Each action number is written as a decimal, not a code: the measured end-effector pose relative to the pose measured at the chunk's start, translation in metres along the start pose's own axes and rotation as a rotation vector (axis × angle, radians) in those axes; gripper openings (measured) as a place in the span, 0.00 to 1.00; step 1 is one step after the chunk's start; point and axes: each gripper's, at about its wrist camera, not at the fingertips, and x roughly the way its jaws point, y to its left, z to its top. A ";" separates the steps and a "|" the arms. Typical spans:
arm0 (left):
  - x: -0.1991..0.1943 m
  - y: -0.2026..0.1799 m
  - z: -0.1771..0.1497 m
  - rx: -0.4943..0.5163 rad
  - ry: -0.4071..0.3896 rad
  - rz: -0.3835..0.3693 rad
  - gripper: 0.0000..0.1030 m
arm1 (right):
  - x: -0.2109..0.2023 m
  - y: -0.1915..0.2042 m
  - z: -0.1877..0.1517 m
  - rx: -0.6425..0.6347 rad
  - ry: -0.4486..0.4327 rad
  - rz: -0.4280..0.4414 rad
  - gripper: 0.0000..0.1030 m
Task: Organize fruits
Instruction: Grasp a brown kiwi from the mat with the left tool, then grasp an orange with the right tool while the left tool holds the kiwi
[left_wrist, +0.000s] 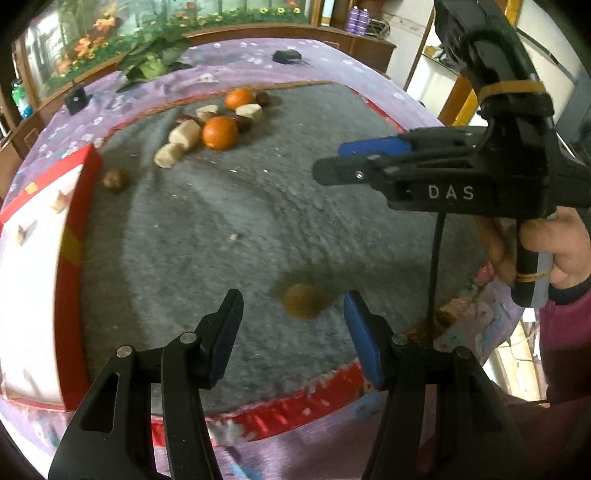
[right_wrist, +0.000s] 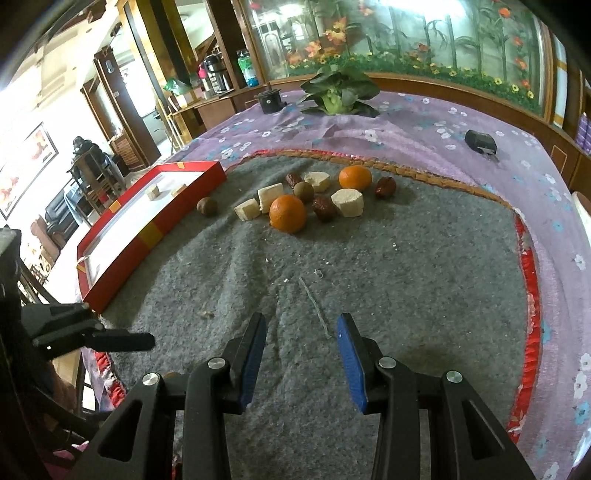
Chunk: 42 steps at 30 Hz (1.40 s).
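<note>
The left gripper (left_wrist: 291, 325) is half open over a small brown fruit (left_wrist: 303, 301), not squeezing it. The right gripper (right_wrist: 301, 354) is open and empty. Next: pinch the fruit, then carry it to the red box (right_wrist: 155, 229). More fruits (right_wrist: 288, 213) wait beyond.

- Purple floral tablecloth (right_wrist: 424, 122) under a grey felt mat (right_wrist: 369, 277).
- Leafy green plant (right_wrist: 338, 90) at the far edge.
- Small black device (right_wrist: 480, 142) far right, black box (right_wrist: 269, 100) beside the plant.
- Flower mural (right_wrist: 406, 33) behind.
</note>
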 end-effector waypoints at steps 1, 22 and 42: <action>0.001 0.000 0.001 -0.003 0.000 -0.004 0.55 | 0.000 0.000 0.000 -0.002 -0.002 -0.001 0.37; 0.004 0.065 0.019 -0.165 -0.070 0.143 0.22 | 0.032 0.001 0.030 0.058 -0.038 0.014 0.37; 0.021 0.093 0.041 -0.271 -0.062 0.211 0.22 | 0.077 0.016 0.072 -0.016 -0.010 -0.054 0.33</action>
